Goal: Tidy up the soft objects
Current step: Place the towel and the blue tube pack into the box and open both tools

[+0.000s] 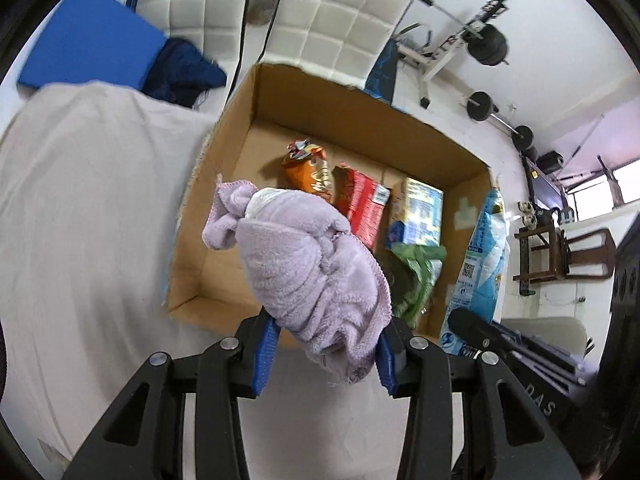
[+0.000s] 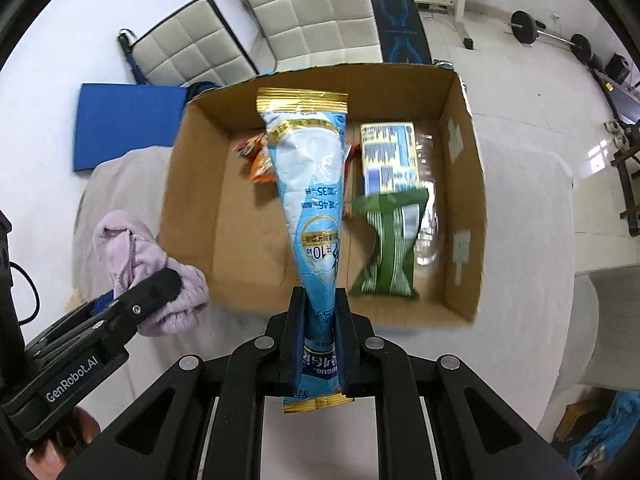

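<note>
My left gripper (image 1: 326, 344) is shut on a bunched lilac towel (image 1: 308, 264) and holds it above the near edge of an open cardboard box (image 1: 224, 136). It also shows in the right wrist view (image 2: 132, 292), left of the box (image 2: 192, 184), with the towel (image 2: 136, 256) in it. My right gripper (image 2: 320, 320) is shut on a light blue tissue pack (image 2: 312, 184) and holds it over the box. That pack shows at the right in the left wrist view (image 1: 486, 256).
In the box lie an orange snack bag (image 1: 310, 170), a red pack (image 1: 362, 204), a yellow-blue carton (image 2: 390, 156), a green bag (image 2: 390, 244) and a clear bottle (image 2: 428, 216). The box stands on a cloth-covered table (image 1: 80, 200). White chairs (image 2: 316, 12), a blue mat (image 2: 124, 124) and gym weights (image 1: 486, 44) stand behind.
</note>
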The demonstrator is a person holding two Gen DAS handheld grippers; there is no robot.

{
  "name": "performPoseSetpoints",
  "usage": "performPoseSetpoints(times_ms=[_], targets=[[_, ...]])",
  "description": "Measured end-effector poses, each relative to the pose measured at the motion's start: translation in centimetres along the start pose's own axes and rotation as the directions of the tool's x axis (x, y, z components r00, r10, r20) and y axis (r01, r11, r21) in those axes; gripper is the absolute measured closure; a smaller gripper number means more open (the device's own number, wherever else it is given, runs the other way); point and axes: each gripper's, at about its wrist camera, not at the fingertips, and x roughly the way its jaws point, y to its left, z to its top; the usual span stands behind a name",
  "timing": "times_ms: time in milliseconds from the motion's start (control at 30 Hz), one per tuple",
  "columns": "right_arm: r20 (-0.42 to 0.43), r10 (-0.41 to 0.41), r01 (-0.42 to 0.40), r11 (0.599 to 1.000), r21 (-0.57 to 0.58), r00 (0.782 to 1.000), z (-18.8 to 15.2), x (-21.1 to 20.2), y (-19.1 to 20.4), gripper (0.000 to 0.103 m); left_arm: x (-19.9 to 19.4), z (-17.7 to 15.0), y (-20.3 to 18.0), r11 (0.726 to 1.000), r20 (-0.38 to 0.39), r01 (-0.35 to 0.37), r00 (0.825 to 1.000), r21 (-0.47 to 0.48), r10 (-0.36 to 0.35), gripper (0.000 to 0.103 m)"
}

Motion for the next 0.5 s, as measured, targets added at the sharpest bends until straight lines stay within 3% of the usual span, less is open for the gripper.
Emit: performPoseSetpoints(times_ms=[167, 300, 500], targets=[[-0.041, 0.067, -0.061, 0.990, 0.126, 0.997, 2.7, 4.2, -1.2, 0.089, 3.2, 2.3, 2.1, 0.996, -0.062, -0.004, 0.998, -0.086, -0.001, 0.064], [-0.068, 0.149, -0.126, 0.957, 0.263, 0.987, 3.5, 8.1, -2.6, 0.089, 5.2, 3.1, 2.9, 0.993, -0.106, -0.014, 0.994, -0.114, 0.002, 0.064], [-0.047, 0.182, -0.152, 0.916, 0.371, 0.982, 4.2, 11.7, -4.0, 0.089, 8.1, 3.2, 3.1, 0.991, -0.177, -0.017, 0.984, -0.129, -0.006, 0.064]])
